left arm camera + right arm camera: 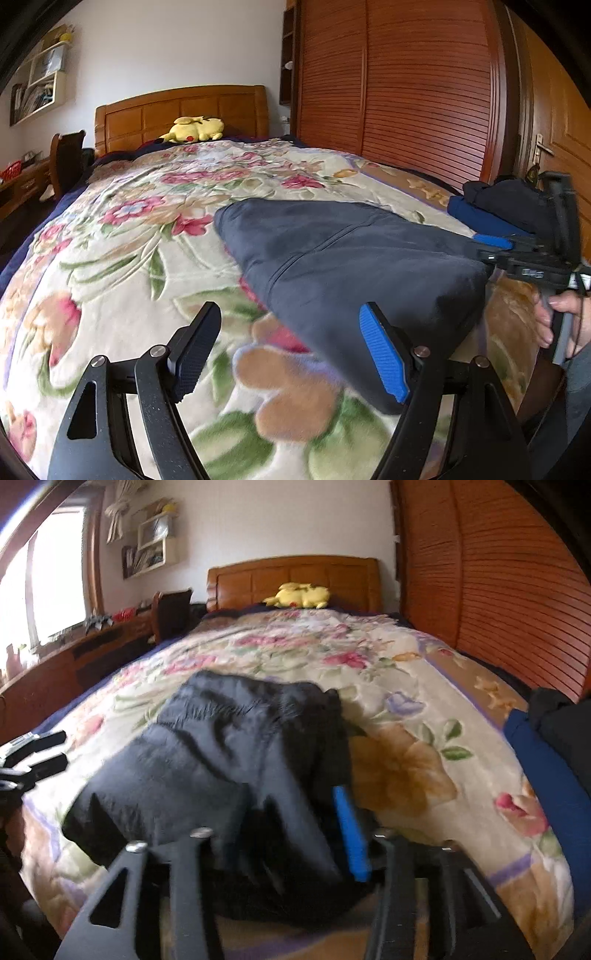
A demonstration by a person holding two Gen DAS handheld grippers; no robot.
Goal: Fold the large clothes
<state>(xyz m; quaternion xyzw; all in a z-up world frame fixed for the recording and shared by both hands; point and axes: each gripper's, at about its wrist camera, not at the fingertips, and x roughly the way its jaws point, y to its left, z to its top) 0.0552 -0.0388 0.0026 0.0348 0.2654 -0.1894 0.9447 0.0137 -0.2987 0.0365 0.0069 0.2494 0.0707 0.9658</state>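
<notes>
The left claw [291,354] is being held wide open above the bed [122,229], tilted downward, nothing between its fingers. The right claw [280,834] is being held low over the garment [229,760] by a hand [557,317], its jaws parted with dark cloth lying between them; the blurred view is possibly hiding a light touch. The garment, dark and folded into a thick wedge, is lying on the floral blanket [406,709] near the foot of the bed.
</notes>
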